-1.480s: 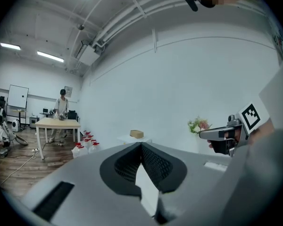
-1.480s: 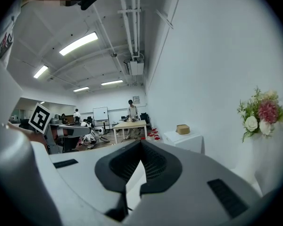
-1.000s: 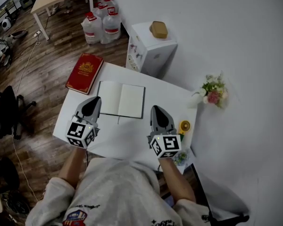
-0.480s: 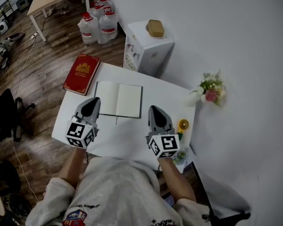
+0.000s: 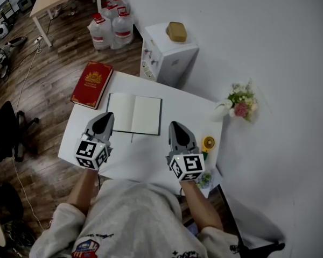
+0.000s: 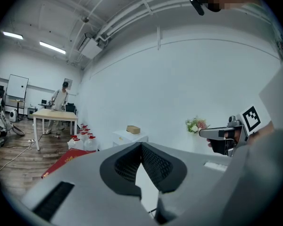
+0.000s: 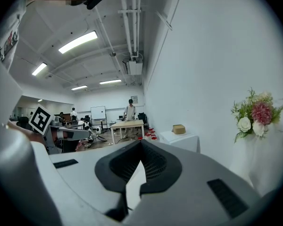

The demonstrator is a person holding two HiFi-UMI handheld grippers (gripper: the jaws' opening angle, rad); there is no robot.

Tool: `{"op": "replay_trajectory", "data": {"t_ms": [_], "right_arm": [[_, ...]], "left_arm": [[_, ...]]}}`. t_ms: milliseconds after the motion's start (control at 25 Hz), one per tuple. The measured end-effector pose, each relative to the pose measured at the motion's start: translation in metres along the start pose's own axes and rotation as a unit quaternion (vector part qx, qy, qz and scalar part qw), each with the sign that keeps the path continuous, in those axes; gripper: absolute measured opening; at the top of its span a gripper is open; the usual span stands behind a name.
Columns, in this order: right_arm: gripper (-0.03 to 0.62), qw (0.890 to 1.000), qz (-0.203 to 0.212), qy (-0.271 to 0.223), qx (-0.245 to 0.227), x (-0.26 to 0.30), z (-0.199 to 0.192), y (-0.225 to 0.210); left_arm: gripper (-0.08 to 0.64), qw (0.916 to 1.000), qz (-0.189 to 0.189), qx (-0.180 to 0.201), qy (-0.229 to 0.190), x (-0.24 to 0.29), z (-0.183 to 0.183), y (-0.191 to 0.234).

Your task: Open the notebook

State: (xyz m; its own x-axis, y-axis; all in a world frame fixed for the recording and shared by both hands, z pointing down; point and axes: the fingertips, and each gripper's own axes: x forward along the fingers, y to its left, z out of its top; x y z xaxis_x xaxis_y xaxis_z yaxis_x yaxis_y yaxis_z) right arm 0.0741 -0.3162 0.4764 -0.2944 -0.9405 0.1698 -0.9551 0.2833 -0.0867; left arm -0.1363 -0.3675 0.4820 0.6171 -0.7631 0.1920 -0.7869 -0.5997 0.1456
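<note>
Notebook [image 5: 134, 114] lies open on table [image 5: 145, 156]; red book [image 5: 91, 84] beside, flowers [image 5: 239, 104] at R edge. L tool [image 5: 105, 116], R tool [image 5: 176, 124] closed, empty.

Notebook [image 5: 134, 114] open flat, blank cream pages up, on white table [image 5: 145, 157], beside red book [image 5: 92, 84].

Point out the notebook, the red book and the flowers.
notebook [image 5: 133, 113], head view, at the fold between its two open pages.
red book [image 5: 91, 84], head view, middle of its front cover.
flowers [image 5: 240, 109], head view, on the pink bloom in the bunch.
</note>
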Motion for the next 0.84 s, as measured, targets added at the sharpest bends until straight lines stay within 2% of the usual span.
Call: {"op": "replay_trajectory", "data": {"t_ms": [840], "right_arm": [[-0.011,1.000,0.005,0.001,-0.005,0.0005,-0.0063,0.0035]], "left_arm": [[0.005,0.9999,0.006,-0.013,0.007,-0.0033,-0.0101,0.0074]]}}
